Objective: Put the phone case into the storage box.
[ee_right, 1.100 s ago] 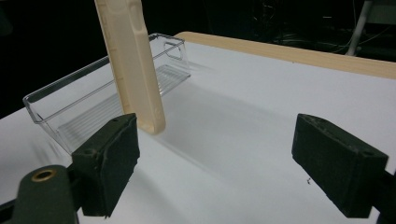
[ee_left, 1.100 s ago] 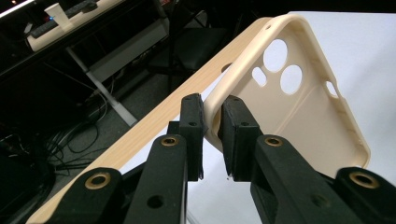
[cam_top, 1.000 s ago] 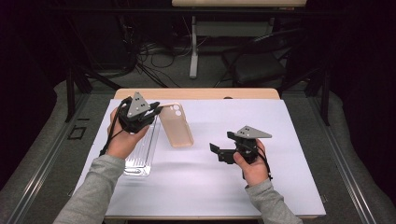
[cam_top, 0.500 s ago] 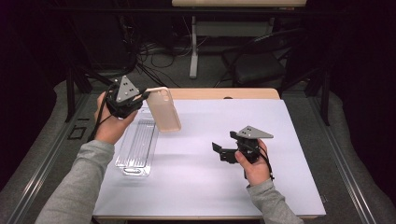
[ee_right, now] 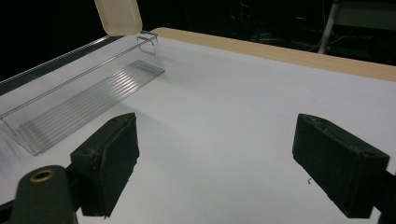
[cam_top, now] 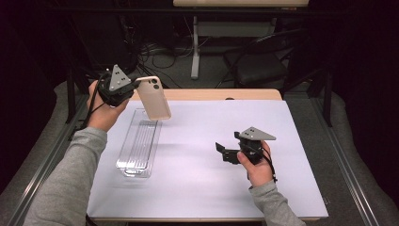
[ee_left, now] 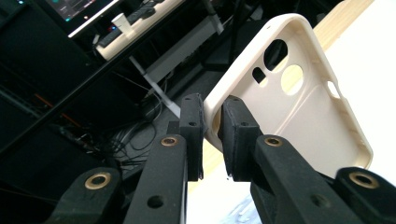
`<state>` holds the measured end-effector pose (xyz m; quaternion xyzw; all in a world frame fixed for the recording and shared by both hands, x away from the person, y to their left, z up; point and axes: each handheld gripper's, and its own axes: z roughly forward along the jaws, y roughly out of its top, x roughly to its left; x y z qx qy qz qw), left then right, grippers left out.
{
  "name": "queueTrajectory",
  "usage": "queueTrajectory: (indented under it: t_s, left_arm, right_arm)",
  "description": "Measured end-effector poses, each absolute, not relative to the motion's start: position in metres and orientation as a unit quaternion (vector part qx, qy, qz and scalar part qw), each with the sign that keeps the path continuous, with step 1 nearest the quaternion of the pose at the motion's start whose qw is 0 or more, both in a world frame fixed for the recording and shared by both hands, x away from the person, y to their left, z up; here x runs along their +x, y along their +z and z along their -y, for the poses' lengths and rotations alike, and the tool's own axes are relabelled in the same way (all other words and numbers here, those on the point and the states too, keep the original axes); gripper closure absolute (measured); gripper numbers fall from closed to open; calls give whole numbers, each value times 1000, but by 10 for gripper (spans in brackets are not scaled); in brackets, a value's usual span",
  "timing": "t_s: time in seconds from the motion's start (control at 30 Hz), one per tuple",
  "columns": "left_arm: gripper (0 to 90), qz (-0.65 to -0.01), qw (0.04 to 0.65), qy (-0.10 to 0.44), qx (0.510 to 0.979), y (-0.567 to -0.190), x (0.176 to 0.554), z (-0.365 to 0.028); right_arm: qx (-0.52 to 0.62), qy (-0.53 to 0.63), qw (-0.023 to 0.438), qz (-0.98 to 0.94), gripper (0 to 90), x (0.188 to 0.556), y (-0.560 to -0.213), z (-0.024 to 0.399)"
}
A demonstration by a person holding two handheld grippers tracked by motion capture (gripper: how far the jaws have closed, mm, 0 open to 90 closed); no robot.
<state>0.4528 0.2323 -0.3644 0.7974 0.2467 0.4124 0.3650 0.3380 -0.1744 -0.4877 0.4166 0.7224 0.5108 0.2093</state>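
Above the far left corner of the table, the left gripper (cam_top: 134,85) is pinching a beige phone case (cam_top: 154,97) by one rim, its two black jaws pressed together on the thin edge. In the left gripper view the case (ee_left: 299,98) stands tilted, its hollow inner side and its camera cut-outs turned toward the camera, with the rim caught between the pads (ee_left: 233,135). The case hangs in the air, clear of the surface, its lower end over the far end of a clear plastic tray (cam_top: 138,146). That tray lies lengthwise along the left side of the table, ribbed on its floor, and nothing lies in it.

The table (cam_top: 197,188) is covered with a white sheet, with a strip of pale wood showing along its far edge. Beyond it the room is dark: cables on the floor, a white post, and a black chair at the far right.

The left hand (cam_top: 104,110) is raised at the far left corner, grey sleeve stretched forward from the near edge, the gripper pointing right. The right hand (cam_top: 256,165) rests low near the near right part of the table, and the right gripper (cam_top: 222,151) points left toward the tray with its jaws spread wide over bare sheet, holding nothing. In the right gripper view the tray (ee_right: 79,100) lies ahead at the left.
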Motion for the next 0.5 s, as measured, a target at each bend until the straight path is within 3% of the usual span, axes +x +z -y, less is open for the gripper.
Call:
queueTrajectory:
  t_s: [0.5]
  left_arm:
    - [796, -250, 354, 442, 786, -368, 474, -258]
  right_arm:
    - [418, 502, 229, -722, 142, 337, -489, 178]
